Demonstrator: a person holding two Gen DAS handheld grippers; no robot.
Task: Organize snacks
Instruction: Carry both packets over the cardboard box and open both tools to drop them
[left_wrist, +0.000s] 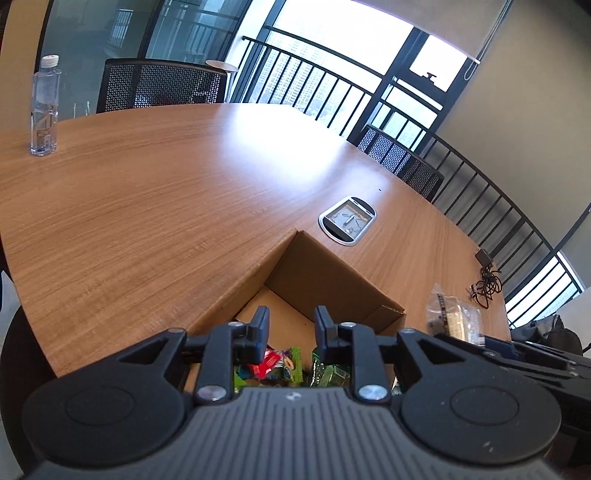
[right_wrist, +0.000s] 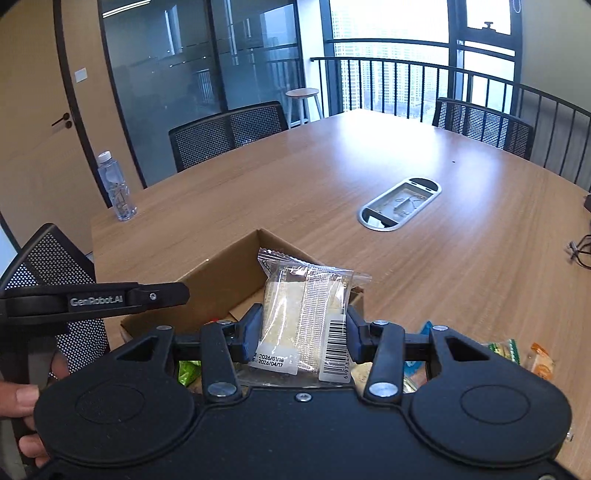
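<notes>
An open cardboard box (left_wrist: 314, 273) (right_wrist: 221, 277) stands at the near edge of the wooden table. My left gripper (left_wrist: 291, 325) hangs over it, open, with nothing between its fingers. Below it, red and green snack packets (left_wrist: 277, 365) lie inside the box. My right gripper (right_wrist: 303, 321) is shut on a clear packet (right_wrist: 306, 306) (left_wrist: 450, 317) with a pale snack and a barcode label, held just right of the box's rim. To the right on the table lie more loose snacks: a green-and-white packet (right_wrist: 506, 349) and an orange one (right_wrist: 541, 363).
A water bottle (left_wrist: 44, 107) (right_wrist: 116, 188) stands at the far left of the table. A silver cable hatch (left_wrist: 347, 219) (right_wrist: 400, 203) sits mid-table, and a black charger with its cable (left_wrist: 485, 280) lies at the right. Mesh chairs (right_wrist: 225, 133) ring the table. A person's hand (right_wrist: 22, 402) shows at the lower left.
</notes>
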